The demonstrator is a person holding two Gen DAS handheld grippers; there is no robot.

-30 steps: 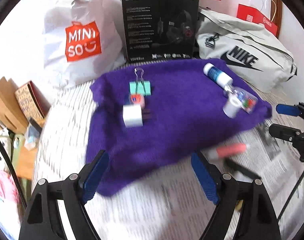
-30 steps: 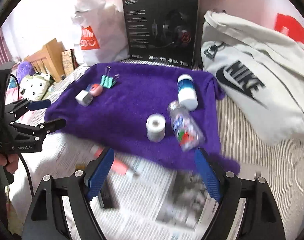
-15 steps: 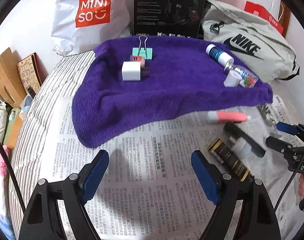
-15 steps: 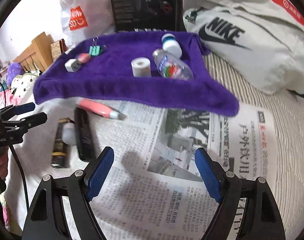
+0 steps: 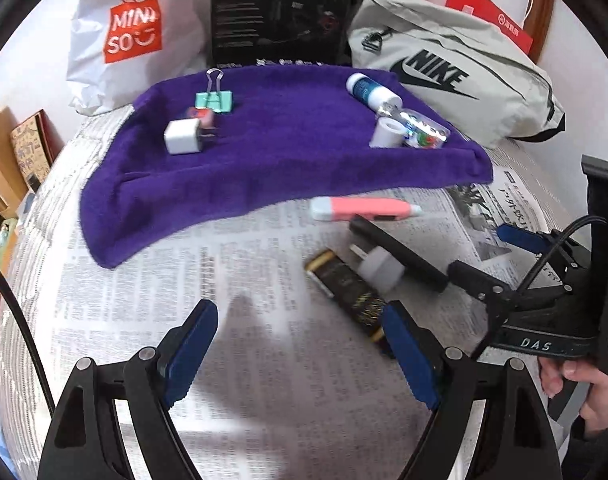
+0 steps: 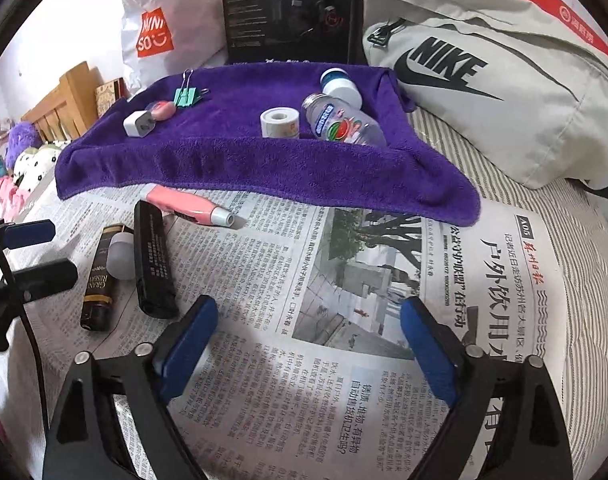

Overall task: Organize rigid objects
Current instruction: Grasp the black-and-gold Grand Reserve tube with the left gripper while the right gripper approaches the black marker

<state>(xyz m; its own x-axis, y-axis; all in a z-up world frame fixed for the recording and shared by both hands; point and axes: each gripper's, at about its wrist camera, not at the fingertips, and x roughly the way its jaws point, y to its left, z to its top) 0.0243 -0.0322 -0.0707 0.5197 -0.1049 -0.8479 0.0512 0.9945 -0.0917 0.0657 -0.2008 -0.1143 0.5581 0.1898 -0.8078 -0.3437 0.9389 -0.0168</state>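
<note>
A purple towel (image 5: 284,152) carries a teal binder clip (image 5: 214,100), a white charger (image 5: 182,137), a tape roll (image 5: 386,132), a clear bottle (image 5: 424,134) and a blue-and-white bottle (image 5: 370,90). In front of it on the newspaper (image 5: 244,320) lie a pink pen (image 5: 364,208), a long black box (image 5: 400,254), a black-and-gold tube (image 5: 348,296) and a white plug (image 5: 380,268). My left gripper (image 5: 300,332) is open over the paper, its right finger beside the tube's near end. My right gripper (image 6: 308,320) hovers over bare newspaper, its jaws opening with nothing between them.
Behind the towel stand a white Miniso bag (image 5: 132,28), a black headset box (image 5: 280,12) and a grey Nike bag (image 5: 444,72). A hand (image 5: 576,376) holds the right gripper at the right edge. Wooden furniture (image 6: 60,108) is at the far left.
Both grippers have drawn back from the towel and sunk toward the newspaper. The left one has shifted right, nearer the tube and black box. The right jaws stand a little wider.
</note>
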